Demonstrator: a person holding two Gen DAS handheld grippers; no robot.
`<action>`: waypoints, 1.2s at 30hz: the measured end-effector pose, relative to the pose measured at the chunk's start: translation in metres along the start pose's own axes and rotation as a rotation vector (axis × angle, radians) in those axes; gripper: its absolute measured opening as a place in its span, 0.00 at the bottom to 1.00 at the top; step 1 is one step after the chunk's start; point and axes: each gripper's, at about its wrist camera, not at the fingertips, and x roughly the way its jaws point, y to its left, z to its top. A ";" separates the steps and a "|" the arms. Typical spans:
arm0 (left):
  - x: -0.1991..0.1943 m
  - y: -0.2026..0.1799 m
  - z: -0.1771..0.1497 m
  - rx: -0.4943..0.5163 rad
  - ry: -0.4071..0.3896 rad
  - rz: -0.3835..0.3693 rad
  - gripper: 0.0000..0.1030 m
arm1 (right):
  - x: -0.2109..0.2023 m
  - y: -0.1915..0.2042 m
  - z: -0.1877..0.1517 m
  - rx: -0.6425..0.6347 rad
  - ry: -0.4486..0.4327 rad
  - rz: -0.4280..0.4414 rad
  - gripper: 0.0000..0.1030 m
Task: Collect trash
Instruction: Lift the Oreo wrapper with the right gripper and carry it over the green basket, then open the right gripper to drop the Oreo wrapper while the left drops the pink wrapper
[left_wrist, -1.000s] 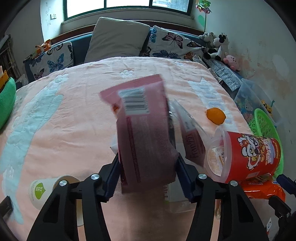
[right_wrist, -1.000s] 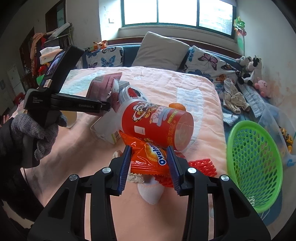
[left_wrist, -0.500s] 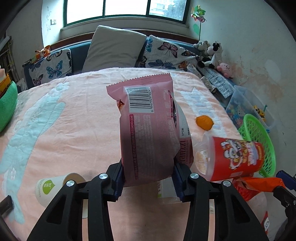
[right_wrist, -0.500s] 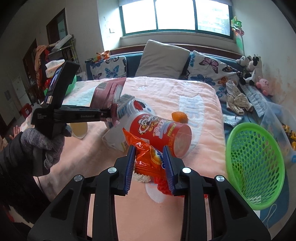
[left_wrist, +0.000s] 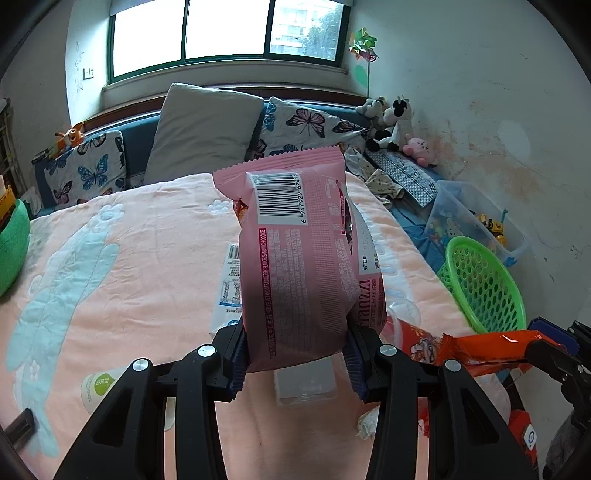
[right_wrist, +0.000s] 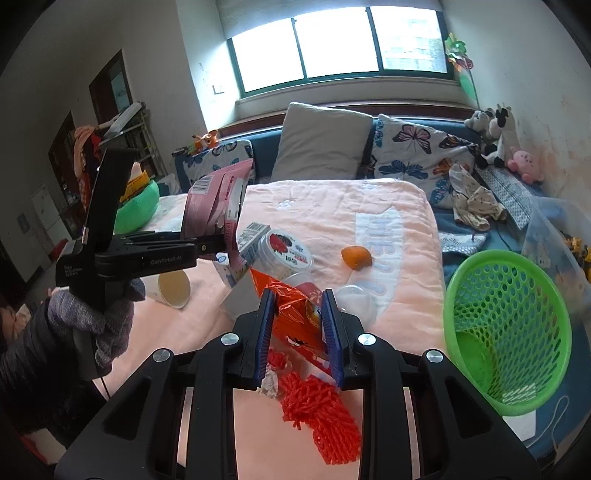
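Now both grippers hold snack wrappers above the bed.

Nearest, the right gripper (right_wrist: 300, 334) has its fingers clamped on an orange snack bag (right_wrist: 291, 314), lifted over a red mesh net (right_wrist: 317, 410) and a crumpled tissue (right_wrist: 269, 384) on the pink blanket (right_wrist: 388, 229). The left gripper (left_wrist: 295, 358), carried by a gloved hand (right_wrist: 99, 321), has its fingers pressed on a pink cookie bag (left_wrist: 299, 258) (barcode side up). Past them lie a clear lid (right_wrist: 356, 297), a paper cup (right_wrist: 171, 290), a round tub (right_wrist: 284, 249), a small carton (right_wrist: 251, 236) and an orange peel (right_wrist: 356, 256). Beside the bed, to the right, stands a green basket (right_wrist: 509, 332); pillows (right_wrist: 325, 144) lie farthest back.
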 end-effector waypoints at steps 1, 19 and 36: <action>0.000 -0.001 0.001 0.002 0.000 -0.003 0.42 | -0.001 -0.001 0.001 0.005 -0.005 -0.002 0.26; 0.008 -0.068 0.009 0.108 0.011 -0.100 0.42 | -0.048 -0.079 0.008 0.131 -0.113 -0.253 0.26; 0.036 -0.163 0.021 0.245 0.049 -0.172 0.42 | -0.040 -0.185 -0.030 0.280 -0.027 -0.455 0.29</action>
